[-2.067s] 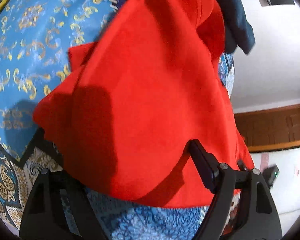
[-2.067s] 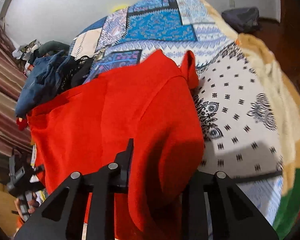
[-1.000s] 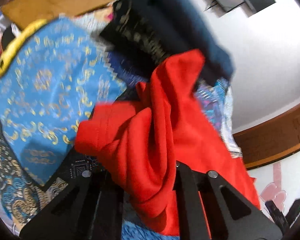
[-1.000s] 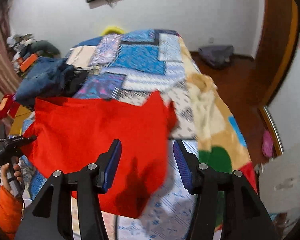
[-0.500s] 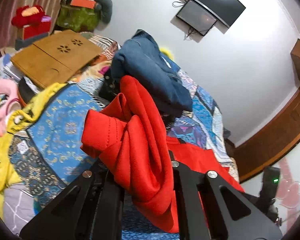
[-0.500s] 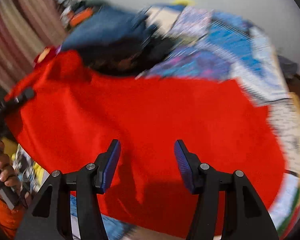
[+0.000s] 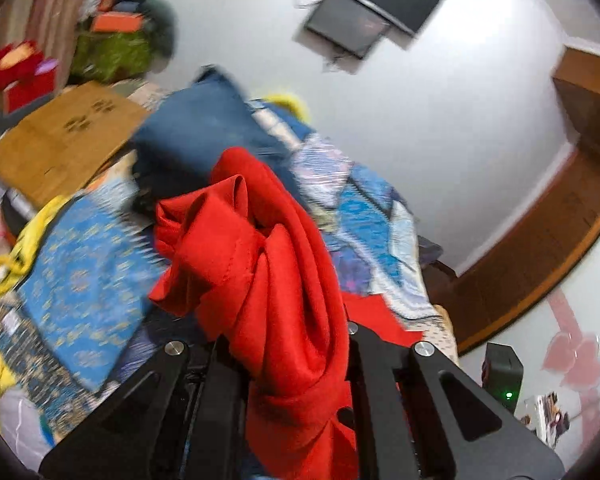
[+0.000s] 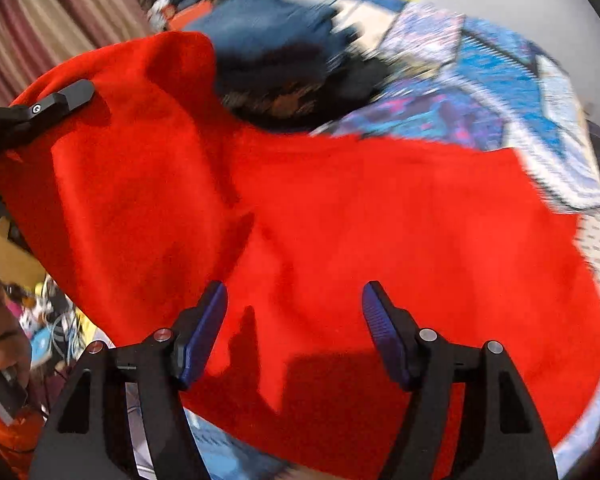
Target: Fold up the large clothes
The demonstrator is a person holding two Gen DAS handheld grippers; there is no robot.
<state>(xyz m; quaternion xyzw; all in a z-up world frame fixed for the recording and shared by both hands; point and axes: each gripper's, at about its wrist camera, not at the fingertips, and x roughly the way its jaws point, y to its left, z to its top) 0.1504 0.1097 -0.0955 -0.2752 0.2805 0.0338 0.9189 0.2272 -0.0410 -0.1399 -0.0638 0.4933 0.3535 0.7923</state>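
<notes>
The left tongs [image 7: 288, 344] were clenched on a bunched corner of the large red fabric garment [image 8: 340, 220], lifted off the patchwork-quilted bed [image 8: 500, 92]. The right tongs [image 8: 294, 320] had just been opening and hovered empty over the spread cloth. I judged the folding barely begun.

I can't see the left tool's [image 7: 288, 356] fingertips; the red cloth [image 7: 276, 280] buries them. The bed [image 8: 480, 92] beyond the cloth is blurred.
</notes>
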